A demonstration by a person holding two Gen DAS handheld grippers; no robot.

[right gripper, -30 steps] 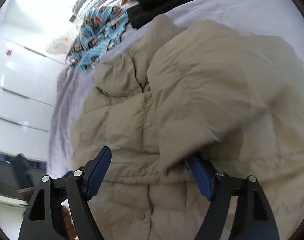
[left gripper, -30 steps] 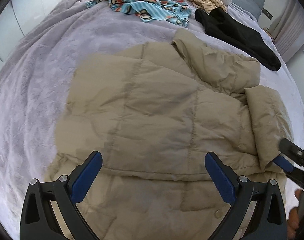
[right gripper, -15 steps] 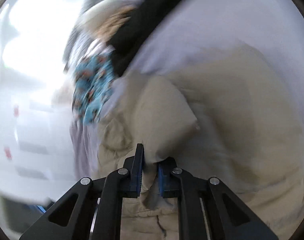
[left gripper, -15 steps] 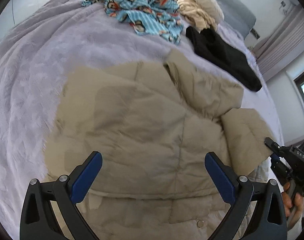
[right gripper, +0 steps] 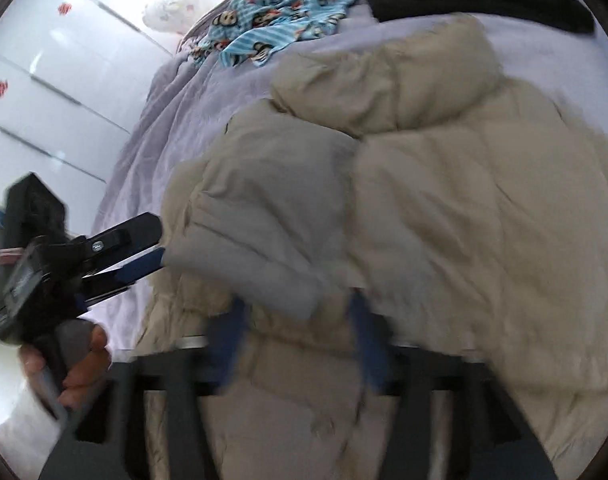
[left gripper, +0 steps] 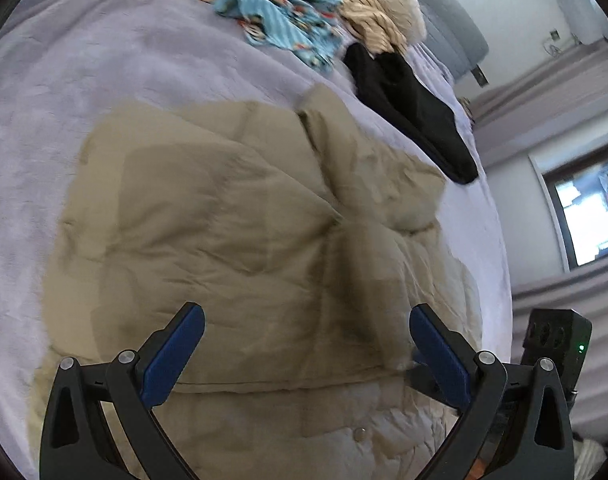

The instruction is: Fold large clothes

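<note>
A beige puffer jacket (left gripper: 232, 224) lies spread on a lilac bed cover (left gripper: 84, 64), with a sleeve folded across its body. My left gripper (left gripper: 305, 354) is open and empty, just above the jacket's lower part. In the right wrist view the jacket (right gripper: 463, 216) fills the frame, and a folded sleeve end (right gripper: 256, 232) lies just in front of my right gripper (right gripper: 296, 340). The right gripper is blurred, its jaws are apart, and nothing is between them. The left gripper (right gripper: 116, 252) also shows at the left of that view, held in a hand.
A blue cartoon-print garment (left gripper: 280, 4), a cream striped garment (left gripper: 379, 16) and a black garment (left gripper: 411, 100) lie at the far end of the bed. White wardrobe doors (right gripper: 44, 80) stand at the left. A window (left gripper: 587, 208) and a grey curtain are at the right.
The right gripper was shut on the sleeve half a second ago; it has now opened and the sleeve lies across the jacket. The left gripper has swung right and stayed open.
</note>
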